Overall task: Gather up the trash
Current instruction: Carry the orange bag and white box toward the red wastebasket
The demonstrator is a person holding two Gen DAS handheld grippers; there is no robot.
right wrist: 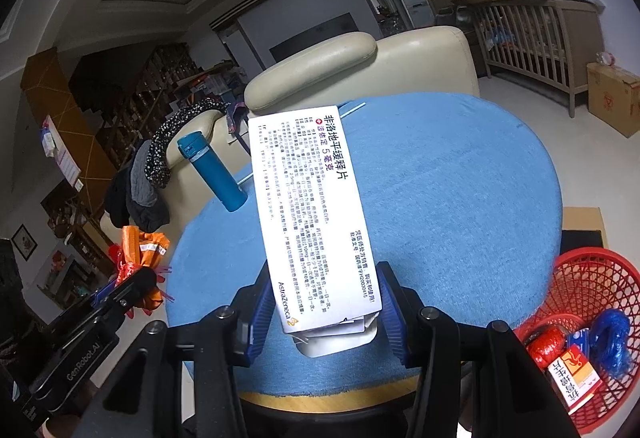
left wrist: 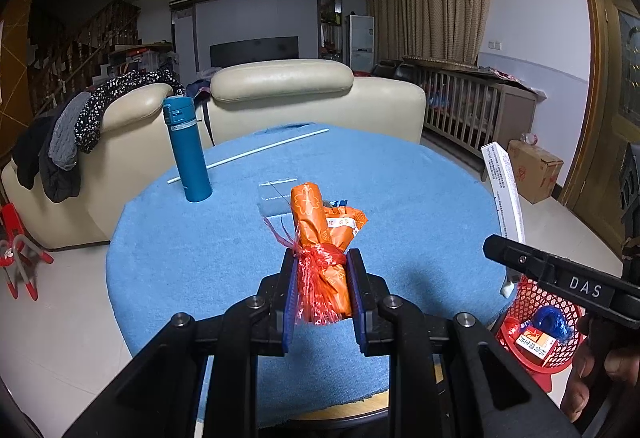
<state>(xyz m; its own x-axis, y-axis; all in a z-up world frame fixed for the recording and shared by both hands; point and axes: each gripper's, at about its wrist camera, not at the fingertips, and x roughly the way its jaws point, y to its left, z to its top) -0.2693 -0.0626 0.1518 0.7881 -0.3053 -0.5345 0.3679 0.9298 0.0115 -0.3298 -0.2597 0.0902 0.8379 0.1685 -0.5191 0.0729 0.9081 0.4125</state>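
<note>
My left gripper (left wrist: pixel 322 258) is shut on an orange wrapper bundle (left wrist: pixel 316 226) tied with red plastic strips, held above the round blue table (left wrist: pixel 400 190). The bundle also shows in the right wrist view (right wrist: pixel 142 244). My right gripper (right wrist: pixel 326 284) is shut on a white medicine box (right wrist: pixel 308 198) with printed text, held upright above the table. The box also shows in the left wrist view (left wrist: pixel 506 182). A red mesh basket (right wrist: pixel 588 278) stands below the table's right edge, holding a red roll, a blue bundle and a small box. It also shows in the left wrist view (left wrist: pixel 536 302).
A teal flask (left wrist: pixel 188 150) stands on the table's left part. A white straw (left wrist: pixel 248 154) lies at the far side, and a clear plastic piece (left wrist: pixel 276 202) lies mid-table. Cream sofas (left wrist: pixel 304 98) stand behind the table. A cardboard box (left wrist: pixel 534 170) sits on the floor at right.
</note>
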